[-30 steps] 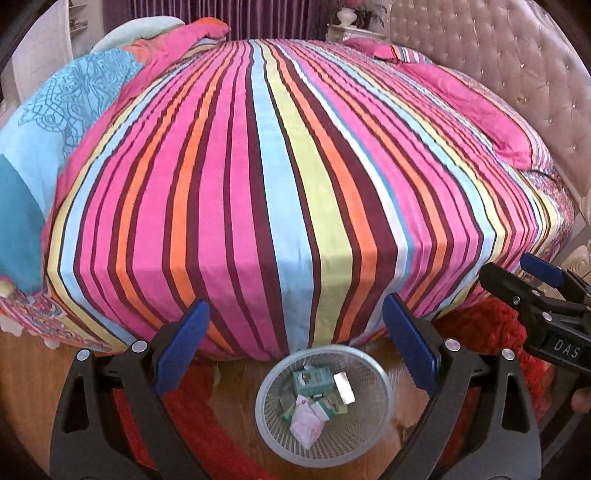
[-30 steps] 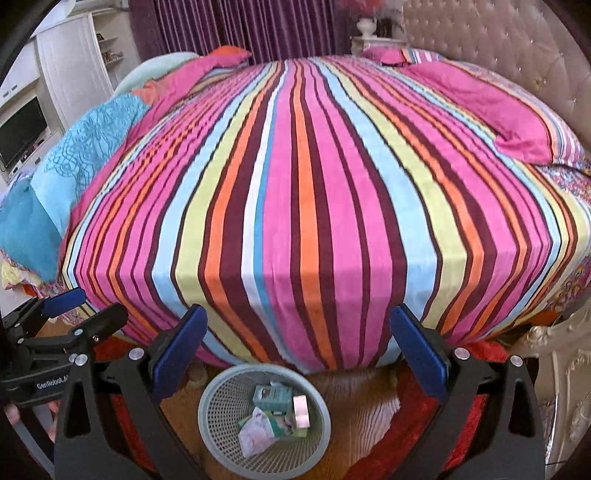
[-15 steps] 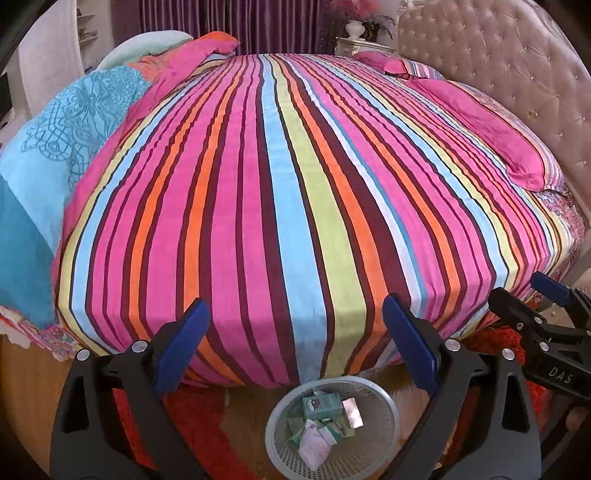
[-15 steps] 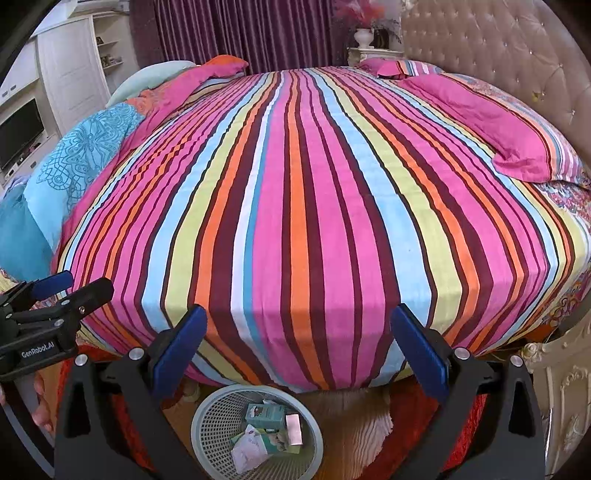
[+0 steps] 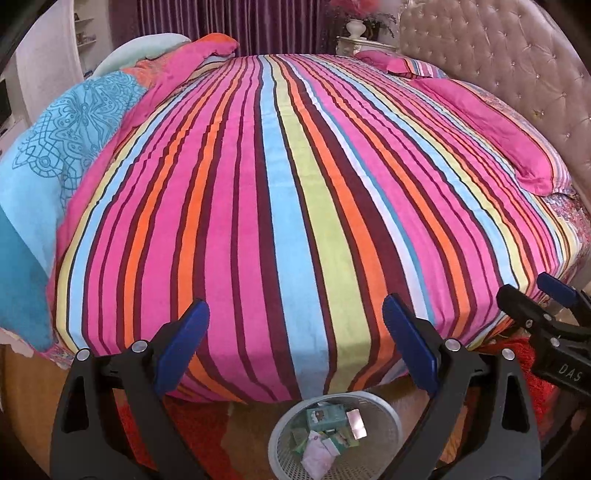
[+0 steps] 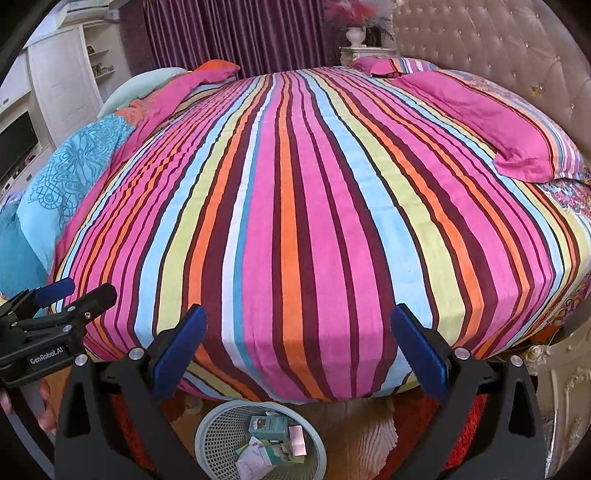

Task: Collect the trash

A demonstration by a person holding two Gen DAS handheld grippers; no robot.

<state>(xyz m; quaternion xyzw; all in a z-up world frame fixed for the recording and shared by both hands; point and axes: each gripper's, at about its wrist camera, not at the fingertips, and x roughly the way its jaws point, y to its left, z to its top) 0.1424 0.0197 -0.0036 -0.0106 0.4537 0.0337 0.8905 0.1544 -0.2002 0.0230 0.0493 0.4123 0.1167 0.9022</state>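
**Tech A:** Checking trash (image 5: 328, 430) location: it lies in the bin (image 5: 388, 410) at bottom centre of the left view, on the floor just past the bed (image 5: 295, 206) edge. In the right view the same bin (image 6: 218, 439) sits at bottom centre-left.

**Tech B:** Handling properties?

**Tech A:** Judged light. Contents look like small cartons and soft wrappers; the cartons should be stiff enough to pinch across their flat faces, while the wrappers will crumple and are best taken at an edge. The bin is mesh, probably light and slightly springy; take it by the rim.

**Tech B:** Jaw status?

**Tech A:** Left gripper (image 5: 295, 339): jaws spread wide, nothing between them. Right gripper (image 6: 297, 339): the same, empty. No trash shows on the bed.

**Tech B:** Change against the earlier frame?

**Tech A:** Both cameras have tilted up. The bin has slid lower in both views and is now partly cut off at the bottom edge, and more of the headboard (image 5: 517, 81) and curtain (image 6: 236, 33) shows at top. Jaw spread is unchanged.
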